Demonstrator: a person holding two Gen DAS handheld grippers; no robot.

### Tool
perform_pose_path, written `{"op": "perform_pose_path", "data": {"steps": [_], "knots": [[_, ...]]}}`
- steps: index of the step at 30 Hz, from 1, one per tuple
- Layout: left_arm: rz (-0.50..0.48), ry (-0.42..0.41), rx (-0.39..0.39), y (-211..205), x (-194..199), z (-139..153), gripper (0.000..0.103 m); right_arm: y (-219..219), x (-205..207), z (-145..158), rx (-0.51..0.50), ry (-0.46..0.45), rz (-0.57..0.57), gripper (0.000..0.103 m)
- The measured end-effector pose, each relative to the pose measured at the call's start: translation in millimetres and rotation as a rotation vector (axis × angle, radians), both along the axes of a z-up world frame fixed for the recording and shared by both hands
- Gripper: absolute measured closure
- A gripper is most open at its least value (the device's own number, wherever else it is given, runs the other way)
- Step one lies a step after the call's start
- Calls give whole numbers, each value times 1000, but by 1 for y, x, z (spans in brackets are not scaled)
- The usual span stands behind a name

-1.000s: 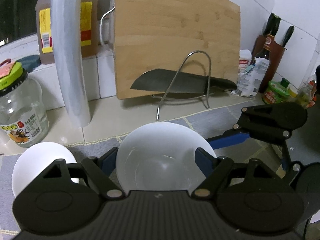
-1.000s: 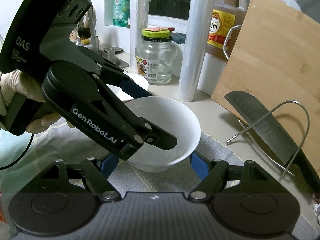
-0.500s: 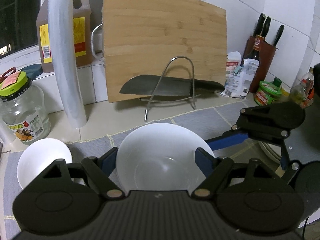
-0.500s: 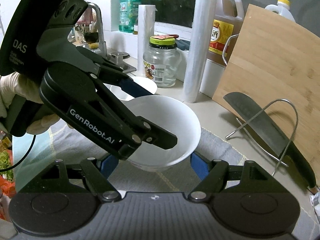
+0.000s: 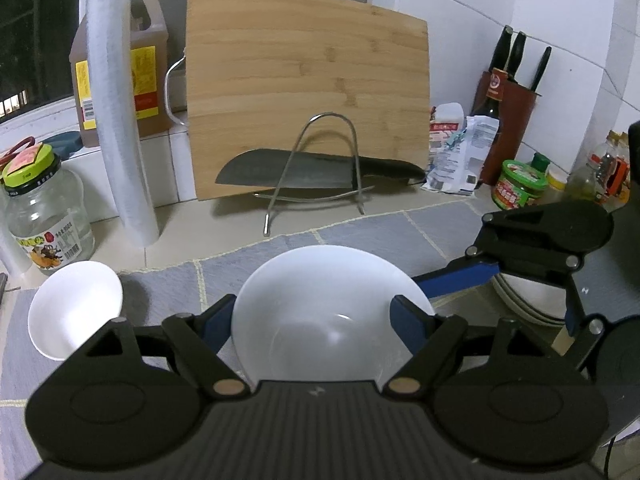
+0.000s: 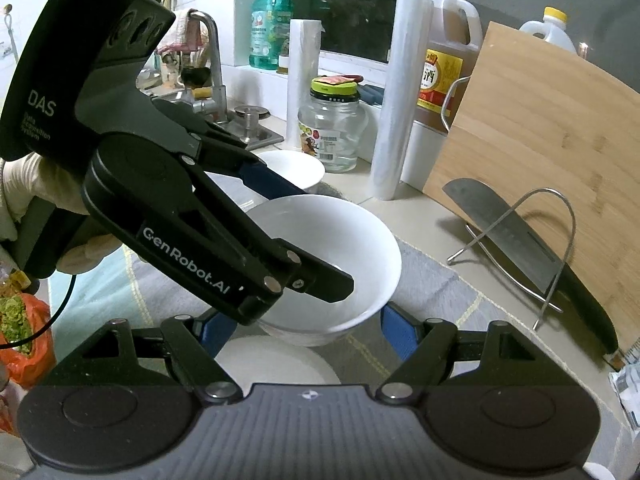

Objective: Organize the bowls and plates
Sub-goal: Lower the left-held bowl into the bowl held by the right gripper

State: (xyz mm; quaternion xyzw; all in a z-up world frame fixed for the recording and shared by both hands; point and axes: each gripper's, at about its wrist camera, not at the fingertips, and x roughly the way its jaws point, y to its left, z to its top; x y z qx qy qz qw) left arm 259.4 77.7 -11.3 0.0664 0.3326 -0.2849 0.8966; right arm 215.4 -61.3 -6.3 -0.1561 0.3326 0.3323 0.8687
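My left gripper [image 5: 316, 316] is shut on a large white bowl [image 5: 328, 312] by its sides and holds it above the grey mat [image 5: 380, 232]. In the right wrist view the same bowl [image 6: 340, 248] hangs in front of my right gripper [image 6: 304, 328], which is open and empty. A white plate [image 6: 276, 360] lies under the right gripper. A smaller white bowl [image 5: 74, 306] sits on the mat at the left. A stack of white plates [image 5: 528, 300] sits at the right, partly hidden by the right gripper.
A wooden cutting board [image 5: 308, 92] leans on the wall behind a wire rack holding a cleaver [image 5: 312, 168]. A glass jar [image 5: 44, 216], a plastic-wrap roll [image 5: 116, 132] and an oil jug [image 5: 132, 72] stand at the left. A knife block [image 5: 512, 120] and jars stand at the right.
The left gripper has lifted and pulled back with the large bowl in it. The right gripper has also drawn back, and a white plate now shows beneath it.
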Motion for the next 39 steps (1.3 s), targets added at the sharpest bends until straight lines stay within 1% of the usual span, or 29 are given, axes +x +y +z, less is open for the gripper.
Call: {"op": "perform_pose_path", "data": {"steps": [7,16,29,39], "knots": [[5,-6,-2,-8,-16,2,22,-10,-14,3,2,-8,10,21],[23,5,-2,-14,-35,-1,22,-20,-28,2,10,5,31,21],[33,37,-8,-20,-47,-9,22,-29,-40,-4,13,38,39,21],[23,83,-21,-23,-53,-23,22,-34,-46,-12,7,85,35,21]]}}
